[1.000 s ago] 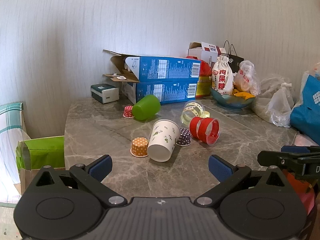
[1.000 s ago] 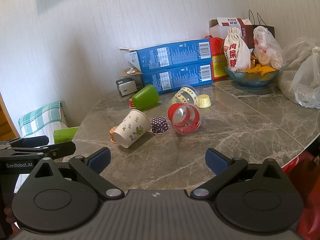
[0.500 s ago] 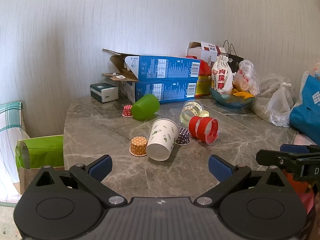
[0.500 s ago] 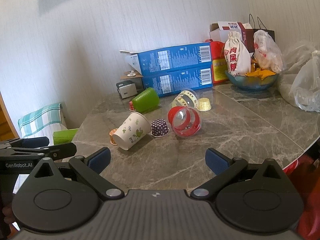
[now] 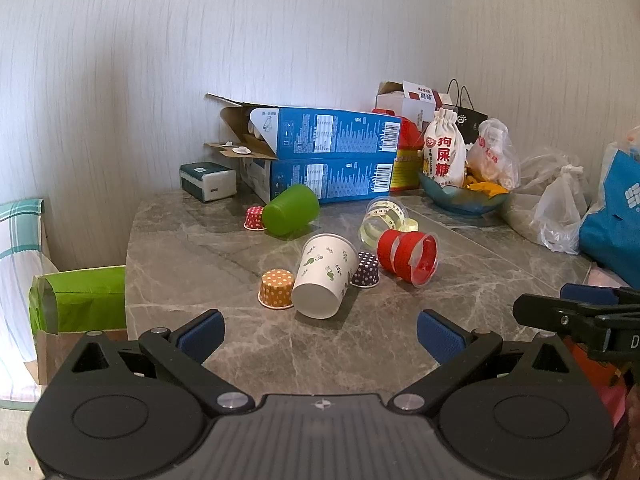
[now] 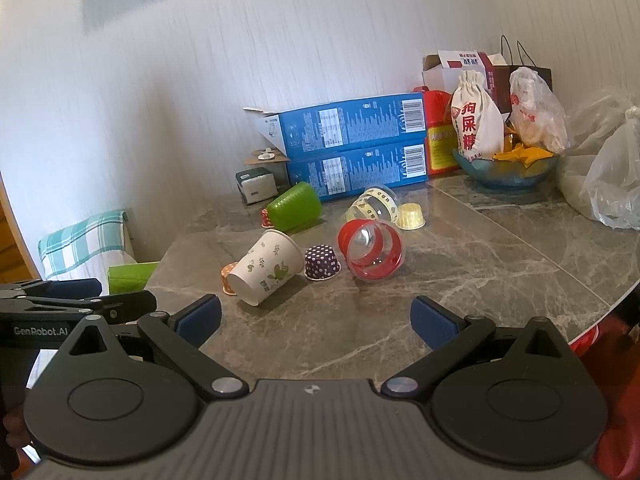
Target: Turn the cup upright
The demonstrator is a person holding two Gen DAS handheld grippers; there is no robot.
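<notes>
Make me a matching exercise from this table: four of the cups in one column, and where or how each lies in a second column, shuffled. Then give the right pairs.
Things:
1. white paper cup
2. green cup
3. orange dotted cup
4. red cup

Places or states:
A. upside down, touching the white cup
B. on its side, nearest the blue boxes
C. on its side, clear plastic with red bands
D. on its side, leaf print

Pairs: 1-D, 2-B, 3-A, 4-C

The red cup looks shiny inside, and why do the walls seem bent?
Right wrist view: light glints off the bottom inside the red cup. Both views: a fisheye lens bows the wall and darkens the corners; the cups stay sharp.
</notes>
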